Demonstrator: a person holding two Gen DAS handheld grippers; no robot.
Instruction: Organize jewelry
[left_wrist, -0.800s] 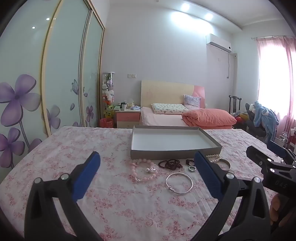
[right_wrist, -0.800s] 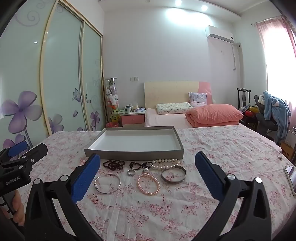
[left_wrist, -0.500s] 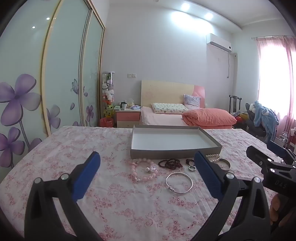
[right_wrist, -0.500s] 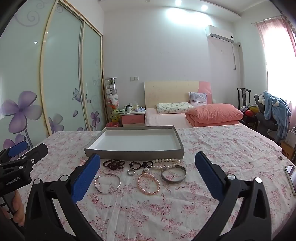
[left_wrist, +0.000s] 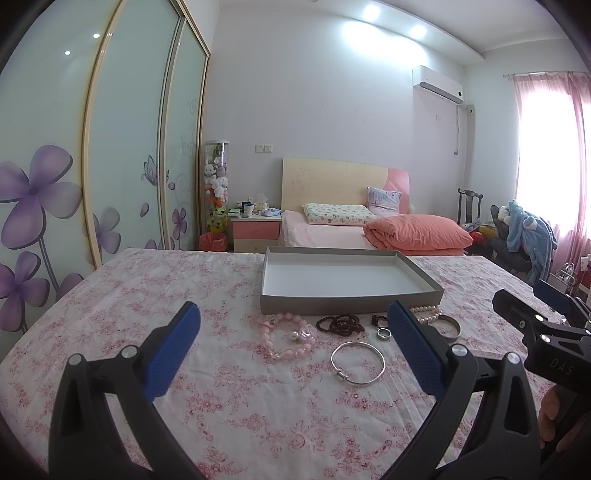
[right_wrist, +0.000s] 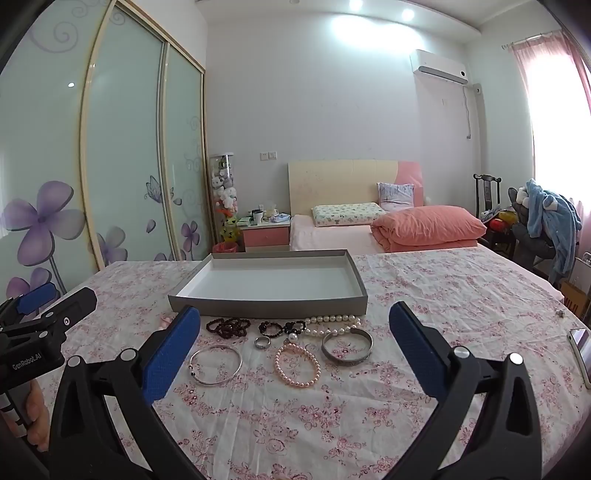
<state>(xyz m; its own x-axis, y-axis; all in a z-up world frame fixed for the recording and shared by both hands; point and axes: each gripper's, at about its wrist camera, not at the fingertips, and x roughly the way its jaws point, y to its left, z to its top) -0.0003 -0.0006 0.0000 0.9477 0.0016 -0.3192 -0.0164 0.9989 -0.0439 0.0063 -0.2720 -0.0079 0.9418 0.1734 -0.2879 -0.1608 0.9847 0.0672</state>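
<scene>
Nothing on the cloth has shifted since the earlier frames: both views sit almost exactly where they were, and every piece lies in the same spot. That stillness suggests the sorting has not started; the grey tray holds nothing, and all the jewelry waits on the flowered bench along the tray's near wall.

Seen from the right wrist, the row runs left to right: a thin silver bangle, a dark bead bracelet, a small ring, a second dark bead strand, a pink pearl bracelet, a white pearl strand and a broad grey cuff. From the left wrist a chunky pink bead bracelet shows at the left end, just beside the tray's corner.

The right hand-held gripper hovers with its blue pads spread wide and nothing between them; the pink pearl bracelet lies framed between them, further out on the cloth. The left hand-held gripper is likewise spread apart and holding nothing, with the chunky pink bracelet and the silver bangle ahead of it.

My judgement is that a first pick is pending. Thin bangles lying flat on soft cloth may slip from broad pads, and bead strands may sag or snag neighbours.
</scene>
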